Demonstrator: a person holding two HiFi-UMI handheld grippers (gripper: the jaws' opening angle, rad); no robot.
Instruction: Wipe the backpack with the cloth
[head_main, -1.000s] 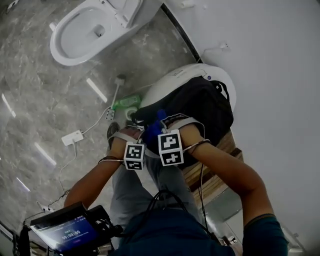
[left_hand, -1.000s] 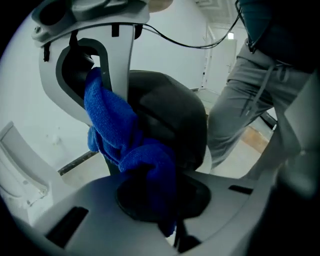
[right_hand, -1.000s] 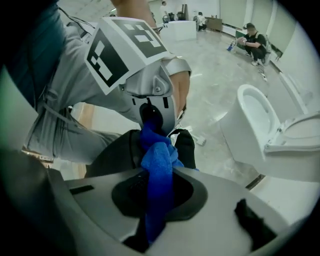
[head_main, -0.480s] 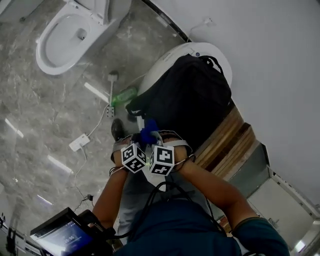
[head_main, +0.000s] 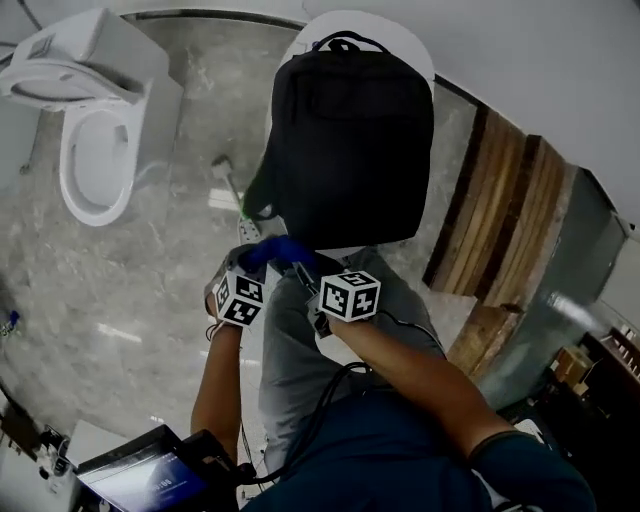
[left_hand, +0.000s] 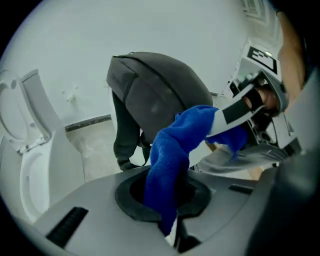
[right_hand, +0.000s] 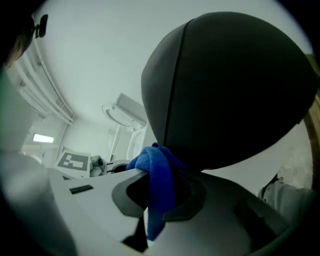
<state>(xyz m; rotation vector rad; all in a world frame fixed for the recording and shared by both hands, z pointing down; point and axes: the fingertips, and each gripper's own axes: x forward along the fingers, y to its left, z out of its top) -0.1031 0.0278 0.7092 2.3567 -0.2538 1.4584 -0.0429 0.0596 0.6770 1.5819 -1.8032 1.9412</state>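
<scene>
Head view: the black backpack (head_main: 352, 140) lies at 12 o'clock on a white rounded base (head_main: 300, 35), top handle pointing away from you. Toilet (head_main: 95, 150) at 10 o'clock, wooden planks (head_main: 500, 200) at 3 o'clock. Both claws sit side by side just under the bag's near edge, at its 6 o'clock.

The left claw (head_main: 256, 263) is clamped on the blue cloth (head_main: 280, 248). The left gripper view shows the cloth pinched between the jaws and running up toward 2 o'clock into the right claw (head_main: 303, 272). In the right gripper view that claw is also closed on the cloth, with a fold hanging down through the jaws. The backpack fills 12 to 3 o'clock right above it. I cannot tell if the cloth touches the bag; it looks just beside.

My read of the step: you are bringing the cloth onto the bag, and wiping has not begun. Do it like this:
- Pull the span between your two claws taut and flat so fabric meets the bag, not the jaw tips.
- Lay it on the near edge, then stroke toward 12 o'clock along the panel.
- Press lightly. The bag looks soft and only rests on the base, so a hard push may slide it away.
- Pinch firmly with both claws; the bunched cloth could slip out under drag.
- Cover the 9 and 3 o'clock flanks too.
</scene>
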